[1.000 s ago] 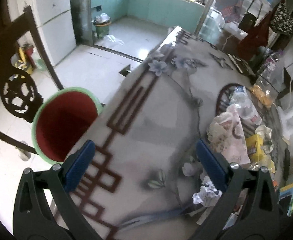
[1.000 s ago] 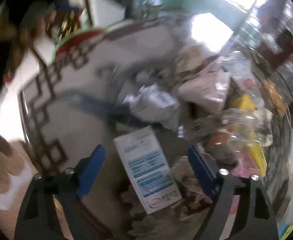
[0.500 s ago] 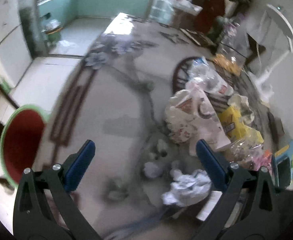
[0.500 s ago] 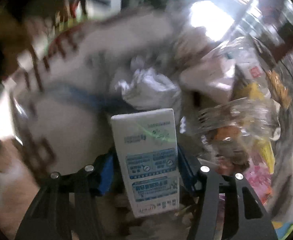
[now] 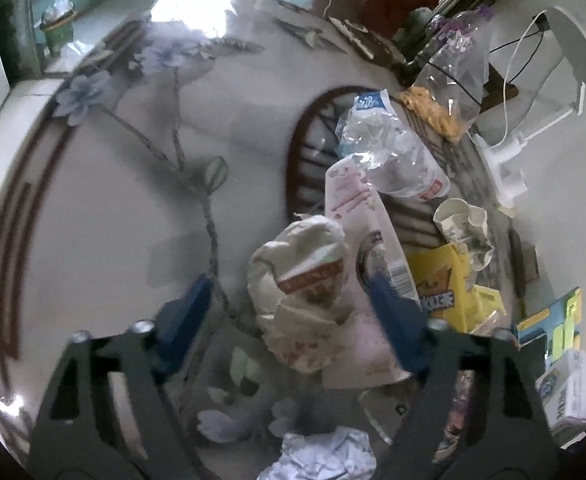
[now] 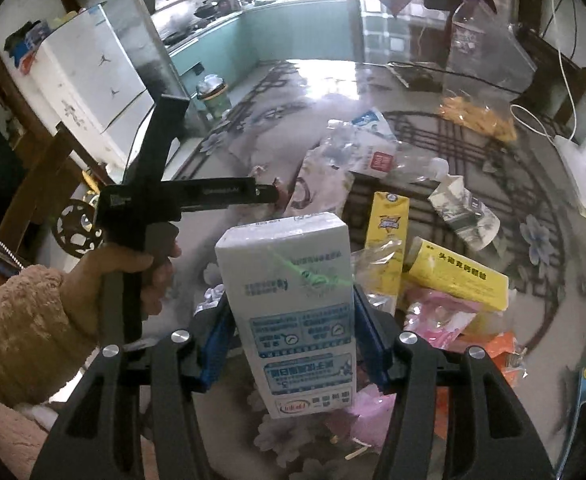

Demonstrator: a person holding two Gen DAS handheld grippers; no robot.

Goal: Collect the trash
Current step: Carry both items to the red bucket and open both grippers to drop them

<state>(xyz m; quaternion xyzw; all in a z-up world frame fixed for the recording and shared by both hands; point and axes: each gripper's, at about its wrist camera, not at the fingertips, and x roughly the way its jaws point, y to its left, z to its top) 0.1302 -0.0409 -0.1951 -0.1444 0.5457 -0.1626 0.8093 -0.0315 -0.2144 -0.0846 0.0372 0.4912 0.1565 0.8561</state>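
Trash is all over this table (image 5: 105,208), so the job looks barely started. Most of the pile hasn't been touched as far as I can tell.

Left wrist view first: the left gripper (image 5: 289,300) points down at a crumpled paper cup (image 5: 301,264), whitish with a red band, squashed pretty flat. Its blue fingers (image 5: 185,312) sit either side of the cup and are closing in, but the pads aren't pressing on it yet, so nothing is grabbed. Just beside the cup lies a pinkish paper bag (image 5: 357,216), with a crushed clear plastic bottle (image 5: 389,148) behind it. To the right there's a yellow carton (image 5: 441,284) and a torn paper cup (image 5: 461,224). A ball of crumpled white paper (image 5: 325,456) sits right at the bottom edge.

Right wrist view: the right gripper (image 6: 293,336) is clamped on a white and blue box (image 6: 293,304), lifted clear of the table and held upright between the fingers. It looks clean and undented. Off to the left you can see the person's hand (image 6: 121,276) in a fuzzy sleeve, holding the other gripper's handle. Still on the table below: a yellow box (image 6: 457,276), a pink wrapper (image 6: 437,316) and a bag of yellow snacks (image 6: 477,120).

So one piece is in hand, one is about to be picked, and loads are left.
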